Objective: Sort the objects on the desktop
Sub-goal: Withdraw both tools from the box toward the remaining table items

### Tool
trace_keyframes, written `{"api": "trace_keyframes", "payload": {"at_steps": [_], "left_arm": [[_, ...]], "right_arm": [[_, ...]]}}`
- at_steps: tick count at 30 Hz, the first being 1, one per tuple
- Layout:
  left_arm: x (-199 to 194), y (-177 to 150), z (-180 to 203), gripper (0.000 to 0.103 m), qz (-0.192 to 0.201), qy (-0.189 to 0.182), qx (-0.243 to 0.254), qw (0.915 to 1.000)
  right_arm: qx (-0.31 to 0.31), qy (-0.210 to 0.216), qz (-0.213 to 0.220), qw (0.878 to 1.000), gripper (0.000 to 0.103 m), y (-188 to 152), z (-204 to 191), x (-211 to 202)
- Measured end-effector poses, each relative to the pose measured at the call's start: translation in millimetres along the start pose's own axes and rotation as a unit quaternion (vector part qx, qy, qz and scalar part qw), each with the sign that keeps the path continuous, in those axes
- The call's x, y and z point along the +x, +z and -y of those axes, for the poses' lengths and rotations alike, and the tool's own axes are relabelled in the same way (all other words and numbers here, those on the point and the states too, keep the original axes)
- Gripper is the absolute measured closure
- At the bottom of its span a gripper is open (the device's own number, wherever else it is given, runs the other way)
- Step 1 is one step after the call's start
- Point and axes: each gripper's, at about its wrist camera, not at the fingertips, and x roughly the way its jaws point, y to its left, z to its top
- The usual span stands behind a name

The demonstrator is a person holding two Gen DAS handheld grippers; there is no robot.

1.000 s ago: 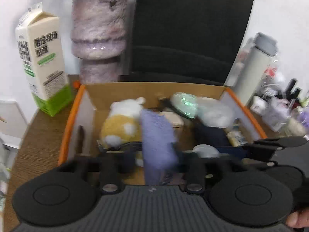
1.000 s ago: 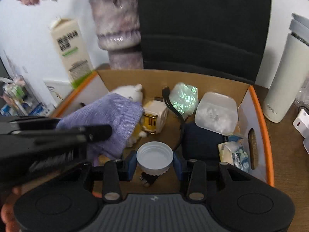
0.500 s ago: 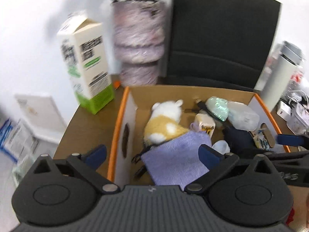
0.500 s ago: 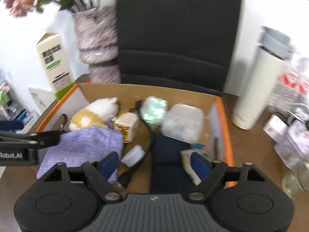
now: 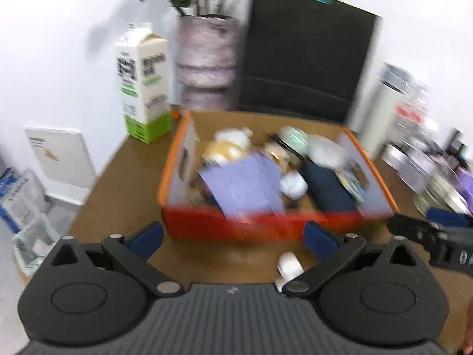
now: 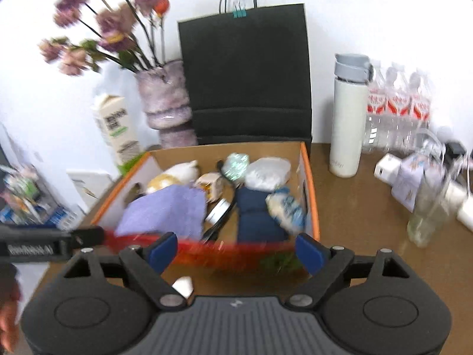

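Now over a brown wood-grain table [image 6: 354, 207], set against a white wall [image 5: 59, 59]. Both pairs of tongs spread wide and holding nothing: left tongs [image 5: 233, 236] and right tongs [image 6: 236, 250] each just short of the red near wall of an orange-rimmed cardboard box [image 6: 312, 195]. Inside the box, packed close: a purple cloth [image 6: 165, 210] at the near left, a yellow-and-white plush toy [image 6: 174, 176] behind it, a navy pouch [image 6: 257, 213], a white jar [image 5: 292, 186], a clear lidded tub [image 6: 267, 171], a blue-and-white packet [image 6: 285, 207]. On the table in front of the box, a small white object [image 5: 289, 266], blurred.

Behind the box along the wall: a milk carton [image 5: 143, 82], a mottled purple vase [image 6: 165, 103] with dried flowers [image 6: 103, 29], a black paper bag [image 6: 248, 82]. To the right, a white flask [image 6: 347, 118], a pack of water bottles [image 6: 396, 112], a clear glass bottle [image 6: 428, 207], small white boxes, too blurred to name further. Left of the table edge, a white panel [image 5: 59, 159] low against the wall.
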Motion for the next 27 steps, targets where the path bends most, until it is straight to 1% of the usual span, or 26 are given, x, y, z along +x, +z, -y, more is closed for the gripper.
{"api": "trace_keyframes", "payload": {"at_steps": [1, 2, 3, 5, 7, 9, 12, 14, 16, 18, 21, 25, 27], "left_arm": [[-5.1, -14.8, 1.6, 0.0, -0.003, -0.013, 0.011, 0.9999], [-10.5, -27.8, 2.9, 0.0, -0.008, -0.018, 0.022, 0.9996], [-17.0, -41.8, 4.4, 0.0, -0.003, -0.018, 0.028, 0.9994], [-35.5, -71.8, 6.1, 0.0, 0.022, -0.009, 0.03, 0.9993], [-55.7, -103.0, 8.2, 0.0, 0.048, -0.006, 0.024, 0.9985], [-75.9, -136.6, 10.7, 0.0, 0.067, -0.015, 0.021, 0.9974], [-99.2, -181.8, 13.5, 0.0, 0.085, -0.016, 0.014, 0.9961], [-112.5, -210.2, 17.6, 0.0, 0.095, -0.015, 0.021, 0.9951], [-123.7, -234.2, 21.8, 0.0, 0.097, -0.005, 0.018, 0.9951], [-133.1, -252.8, 24.6, 0.0, 0.101, -0.007, 0.01, 0.9948], [-147.7, -274.6, 31.9, 0.0, 0.109, -0.012, 0.021, 0.9937], [-162.0, -287.8, 39.8, 0.0, 0.139, 0.006, 0.037, 0.9896], [-163.9, -289.3, 41.9, 0.0, 0.146, 0.004, 0.039, 0.9884]], "right_arm": [[0.003, 0.0, 0.005, 1.0, 0.016, -13.0, 0.5, -7.8], [0.001, -0.002, 0.014, 1.0, 0.016, -29.4, 0.2, -17.2], [-0.006, -0.007, 0.02, 1.0, 0.016, -44.1, -0.8, -25.0], [-0.019, -0.02, 0.03, 0.999, 0.016, -75.4, -4.4, -39.1], [-0.037, -0.025, 0.03, 0.999, 0.016, -103.7, -9.4, -51.5], [-0.06, -0.021, 0.032, 0.997, 0.016, -132.6, -16.3, -67.9], [-0.082, -0.018, 0.05, 0.995, 0.016, -171.8, -25.3, -96.3], [-0.099, -0.015, 0.057, 0.993, 0.016, -195.9, -31.5, -111.9], [-0.097, -0.015, 0.069, 0.993, 0.016, -221.8, -36.8, -127.1], [-0.086, -0.015, 0.078, 0.993, 0.016, -243.0, -36.7, -138.0], [-0.08, -0.028, 0.077, 0.993, 0.016, -267.0, -37.9, -149.8], [-0.108, -0.042, 0.093, 0.989, 0.016, -289.7, -44.3, -167.7], [-0.106, -0.033, 0.101, 0.989, 0.016, -295.3, -45.4, -174.8]]}}
